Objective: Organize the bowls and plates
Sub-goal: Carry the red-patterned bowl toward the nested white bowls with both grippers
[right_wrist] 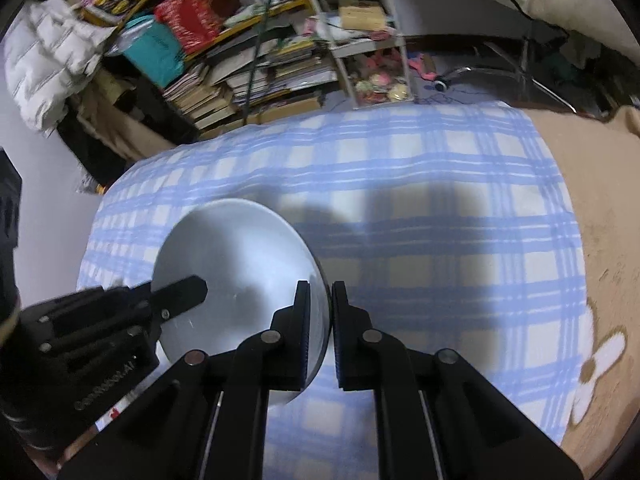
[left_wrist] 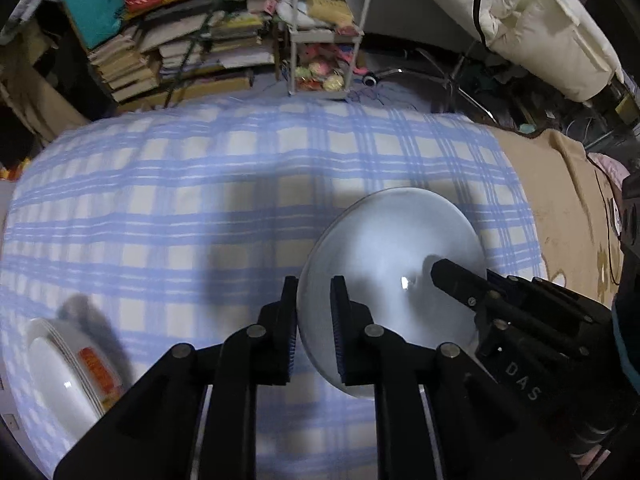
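A white plate (left_wrist: 392, 256) hangs over the blue-and-cream checked cloth (left_wrist: 200, 200), held at two opposite sides of its rim. My left gripper (left_wrist: 314, 292) is shut on the plate's near left rim, which runs between its two pads. From the right, a finger (left_wrist: 452, 276) of my right gripper lies over the plate's face. In the right wrist view the same plate (right_wrist: 240, 248) sits left of centre, with my right gripper (right_wrist: 321, 296) shut on its right rim. A left-gripper finger (right_wrist: 184, 290) reaches over the plate's left side there.
A stack of white plates (left_wrist: 60, 376) with an orange-red label lies at the cloth's lower left. A white shelf rack (left_wrist: 320, 44) and piled books (left_wrist: 168, 56) stand beyond the far edge. A tan blanket (left_wrist: 560, 184) adjoins the cloth's right side.
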A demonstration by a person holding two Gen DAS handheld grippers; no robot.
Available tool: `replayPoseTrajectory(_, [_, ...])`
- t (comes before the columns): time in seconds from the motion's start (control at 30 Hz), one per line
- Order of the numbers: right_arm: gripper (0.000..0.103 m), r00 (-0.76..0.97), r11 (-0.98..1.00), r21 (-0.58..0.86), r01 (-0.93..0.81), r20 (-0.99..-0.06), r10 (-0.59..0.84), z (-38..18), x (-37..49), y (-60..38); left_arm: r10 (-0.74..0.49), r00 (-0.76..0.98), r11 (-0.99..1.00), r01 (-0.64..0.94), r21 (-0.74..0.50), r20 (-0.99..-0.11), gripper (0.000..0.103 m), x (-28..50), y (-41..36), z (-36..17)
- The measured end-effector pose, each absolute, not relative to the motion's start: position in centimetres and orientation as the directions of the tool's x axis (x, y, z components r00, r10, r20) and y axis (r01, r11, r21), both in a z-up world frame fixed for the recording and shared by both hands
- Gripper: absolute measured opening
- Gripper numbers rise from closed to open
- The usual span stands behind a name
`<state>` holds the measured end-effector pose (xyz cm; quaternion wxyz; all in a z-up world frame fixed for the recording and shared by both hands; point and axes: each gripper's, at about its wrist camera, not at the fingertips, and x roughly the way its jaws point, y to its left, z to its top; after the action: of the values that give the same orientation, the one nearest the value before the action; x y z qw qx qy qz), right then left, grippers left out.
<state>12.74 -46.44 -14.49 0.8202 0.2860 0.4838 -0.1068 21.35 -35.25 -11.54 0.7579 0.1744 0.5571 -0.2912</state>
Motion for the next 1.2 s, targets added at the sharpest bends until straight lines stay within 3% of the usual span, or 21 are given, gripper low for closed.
replayPoseTrajectory(0.7, [0.012,0.654,0.873,0.418,0.253,-0.738,0.164,-6.6,11.8,-31.6,-0.231,0.419,0.845,0.534,0.032,-0.878,0.015,18.1,-19.2,-2.0])
replayPoseTrajectory(1.2, [0.012,0.699,0.925,0.341,0.169,-0.703,0.131,-4.6,13.2,-24.4,-0.257,0.473,0.891,0.454,-0.016,-0.843,0.015,17.8,-11.1,-1.3])
